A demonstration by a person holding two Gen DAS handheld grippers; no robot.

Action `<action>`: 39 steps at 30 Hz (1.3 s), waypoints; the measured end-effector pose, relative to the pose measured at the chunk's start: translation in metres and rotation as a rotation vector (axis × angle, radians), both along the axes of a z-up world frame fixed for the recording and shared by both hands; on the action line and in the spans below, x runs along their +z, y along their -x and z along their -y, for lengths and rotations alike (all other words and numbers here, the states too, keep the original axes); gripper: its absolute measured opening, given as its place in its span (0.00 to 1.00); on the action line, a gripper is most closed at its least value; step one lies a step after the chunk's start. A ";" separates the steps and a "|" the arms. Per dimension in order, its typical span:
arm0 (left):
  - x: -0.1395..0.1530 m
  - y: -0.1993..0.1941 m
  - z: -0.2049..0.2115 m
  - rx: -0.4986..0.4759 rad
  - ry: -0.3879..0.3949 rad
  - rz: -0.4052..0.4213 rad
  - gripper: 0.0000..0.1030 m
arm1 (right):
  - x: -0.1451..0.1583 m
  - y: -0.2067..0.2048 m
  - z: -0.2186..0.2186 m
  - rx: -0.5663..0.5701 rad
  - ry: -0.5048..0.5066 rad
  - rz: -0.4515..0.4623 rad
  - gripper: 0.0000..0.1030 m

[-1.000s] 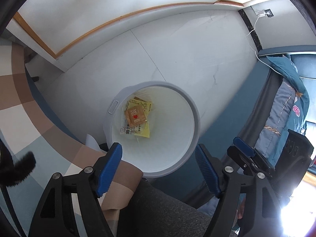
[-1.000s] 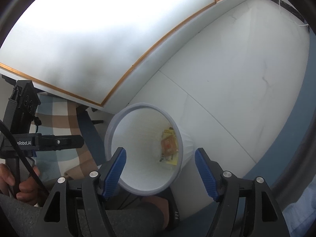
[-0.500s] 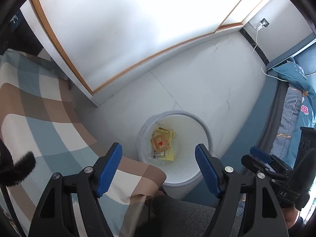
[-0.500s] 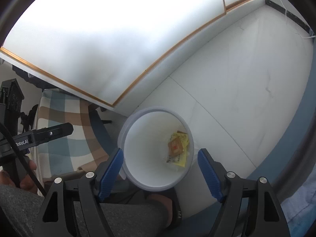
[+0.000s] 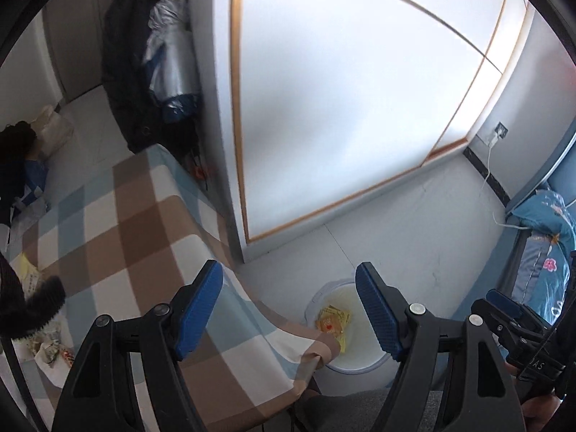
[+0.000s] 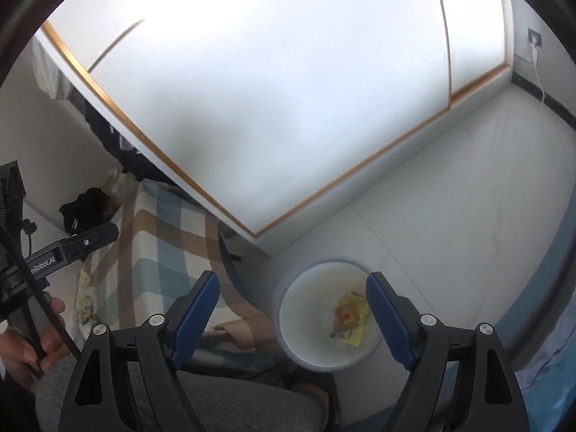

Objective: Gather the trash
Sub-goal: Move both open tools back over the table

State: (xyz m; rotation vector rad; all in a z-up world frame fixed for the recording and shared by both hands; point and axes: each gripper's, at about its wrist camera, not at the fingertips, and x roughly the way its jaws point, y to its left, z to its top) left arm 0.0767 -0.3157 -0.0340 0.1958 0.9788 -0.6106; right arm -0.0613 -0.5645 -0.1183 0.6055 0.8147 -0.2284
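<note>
A: Both views, one at a time. From the left wrist, the left hand-held gripper (image 5: pixel 289 307) stands open and empty. The white bin (image 5: pixel 354 361) sits on the floor just past the bench's (image 5: pixel 118 237) checked corner, wrappers (image 5: pixel 333 322) inside; more litter (image 5: pixel 48 351) lies on the bench, well away from the bin.

B: So I'd swing toward that litter, clear of the corner.

A: From the right wrist, the right hand-held gripper (image 6: pixel 292 315) is opening, nothing between its jaws. Beyond the bin (image 6: pixel 288 318), bare floor (image 6: pixel 450 223) leaves room.
</note>
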 end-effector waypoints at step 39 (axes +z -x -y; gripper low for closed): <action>0.056 -0.002 -0.353 0.689 0.123 0.320 0.95 | 0.145 -0.087 -0.345 0.643 0.191 0.316 0.93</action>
